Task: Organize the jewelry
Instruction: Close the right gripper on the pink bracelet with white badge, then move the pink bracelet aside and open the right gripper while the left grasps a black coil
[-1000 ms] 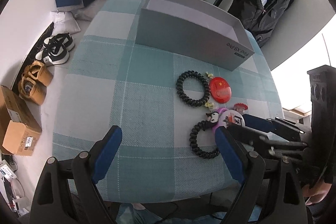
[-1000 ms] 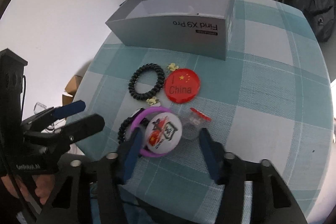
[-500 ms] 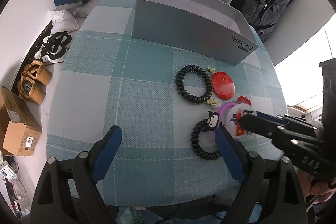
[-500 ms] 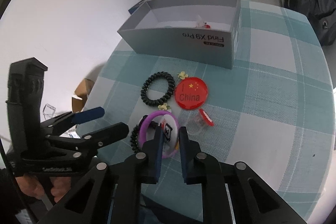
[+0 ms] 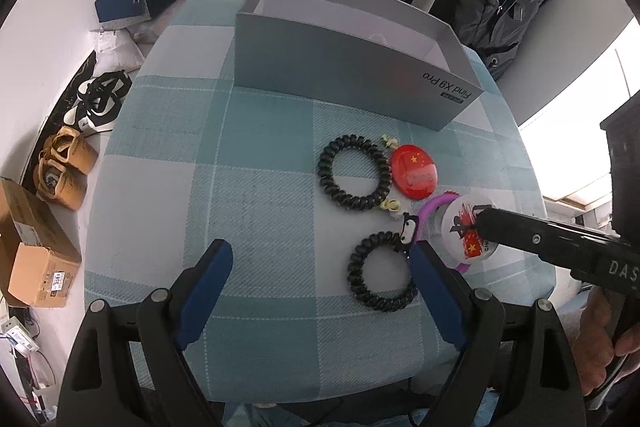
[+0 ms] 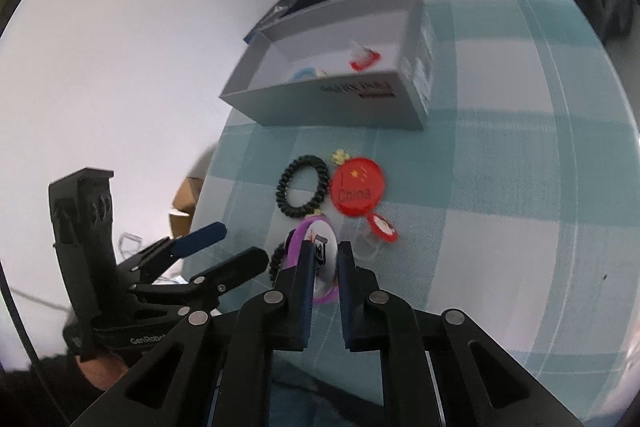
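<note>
My right gripper (image 6: 324, 259) is shut on a white round badge (image 6: 322, 239) with a red print, gripping it by its edges. A purple ring (image 6: 298, 239) curves round the badge; whether it is lifted too I cannot tell. In the left wrist view the right gripper (image 5: 480, 219) reaches in from the right onto the white badge (image 5: 466, 231). My left gripper (image 5: 320, 267) hangs open over the table's front, empty. On the cloth lie a red "China" badge (image 5: 414, 173), a black coil hair tie (image 5: 328, 163) and a second coil tie (image 5: 354, 267) with a small cartoon charm.
A grey open box (image 5: 340, 75) stands at the back of the checked tablecloth (image 5: 180, 187); a red-and-white piece (image 6: 362, 59) and a blue one lie inside. A small red-capped clear clip (image 6: 382, 225) sits right of the badge. Shoes and cartons lie on the floor to the left.
My right gripper has closed from wide open onto the white badge and rolled a little with it. The left gripper has stayed open and still.
</note>
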